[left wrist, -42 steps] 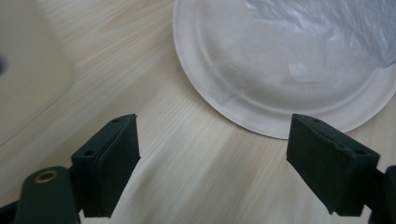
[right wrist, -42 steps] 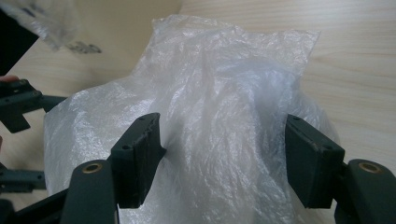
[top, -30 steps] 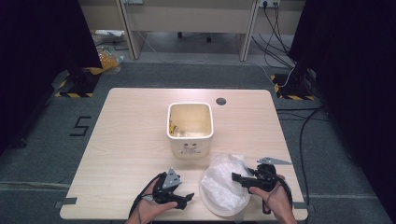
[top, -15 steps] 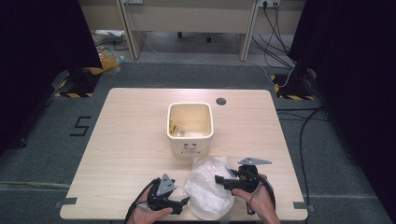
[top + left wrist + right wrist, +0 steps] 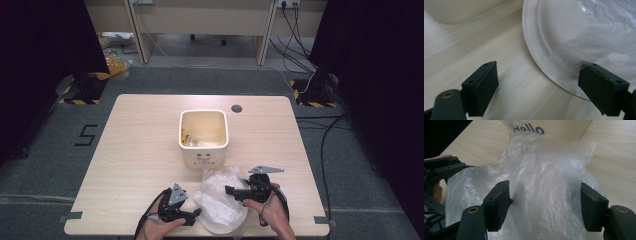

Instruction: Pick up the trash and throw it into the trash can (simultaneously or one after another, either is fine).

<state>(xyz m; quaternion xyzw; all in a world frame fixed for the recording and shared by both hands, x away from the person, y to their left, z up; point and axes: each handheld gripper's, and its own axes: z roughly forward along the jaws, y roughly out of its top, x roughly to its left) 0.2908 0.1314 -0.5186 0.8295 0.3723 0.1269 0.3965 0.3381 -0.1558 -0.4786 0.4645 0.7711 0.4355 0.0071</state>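
Right gripper [image 5: 546,207]: jaws spread wide, a fold of the clear plastic bag [image 5: 544,185] bulging between them. In the right gripper view the film lies close against both pads, but it is not visibly squeezed, so this reads as jaws set around the bag, not yet clamped on it. From above, the right gripper [image 5: 231,190] points in from the right at the bag [image 5: 220,197], level with its crumpled top.

Left gripper [image 5: 546,87]: jaws also wide apart and holding nothing. They straddle the near rim of the white paper plate [image 5: 544,32], one jaw over bare table [image 5: 486,50], the other over the plate's edge with a loose flap of the bag [image 5: 584,50] lying just ahead of it. From above, the left gripper [image 5: 196,215] sits at the bag's lower left corner.

Placement: the bag rests on the plate [image 5: 220,231] at the near edge of the table [image 5: 130,150], between the two grippers. The cream bin [image 5: 203,137] stands open just behind it, some scraps visible inside.

Judgement: the two grippers flank the bag so that one can steady or pin an edge while the other takes the crumpled body; the bin's position directly behind suggests it is the destination. The film is thin and slack and will likely slip unless pinched on a gathered fold.
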